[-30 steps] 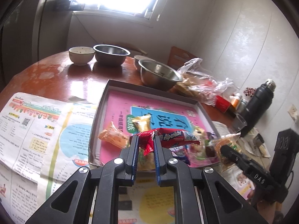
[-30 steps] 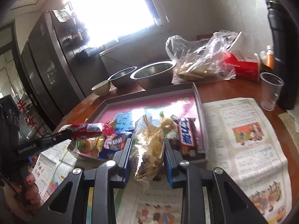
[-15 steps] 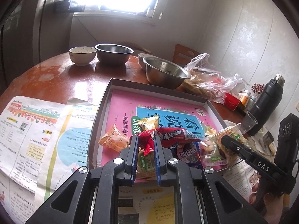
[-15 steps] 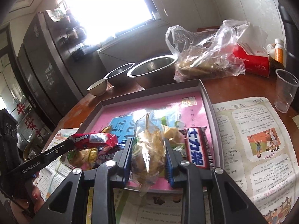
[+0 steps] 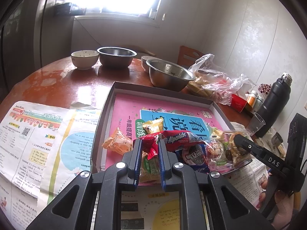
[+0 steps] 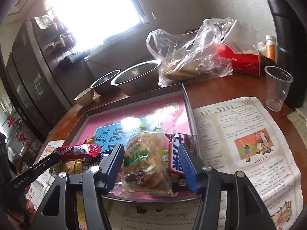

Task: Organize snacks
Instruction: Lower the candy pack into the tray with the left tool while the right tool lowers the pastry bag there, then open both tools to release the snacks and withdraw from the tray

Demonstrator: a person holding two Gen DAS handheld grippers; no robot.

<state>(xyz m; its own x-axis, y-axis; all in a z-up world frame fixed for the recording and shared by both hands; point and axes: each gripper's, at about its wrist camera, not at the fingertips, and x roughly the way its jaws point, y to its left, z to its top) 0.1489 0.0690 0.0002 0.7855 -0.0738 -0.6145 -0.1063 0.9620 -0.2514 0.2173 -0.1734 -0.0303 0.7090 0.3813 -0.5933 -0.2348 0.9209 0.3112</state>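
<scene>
Right wrist view shows the right gripper (image 6: 151, 169) with jaws just opened, releasing the clear cracker bag (image 6: 145, 164) onto the tray (image 6: 134, 97) front edge, while the left gripper (image 5: 149, 163) stays clamped on the red Alpenliebe roll (image 5: 172, 138) above that tray, apparently awaiting placement.

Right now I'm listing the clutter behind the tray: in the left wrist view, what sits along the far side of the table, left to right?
Ceramic bowl → steel bowl → second steel bowl → plastic bag → red box → black flask.
</scene>
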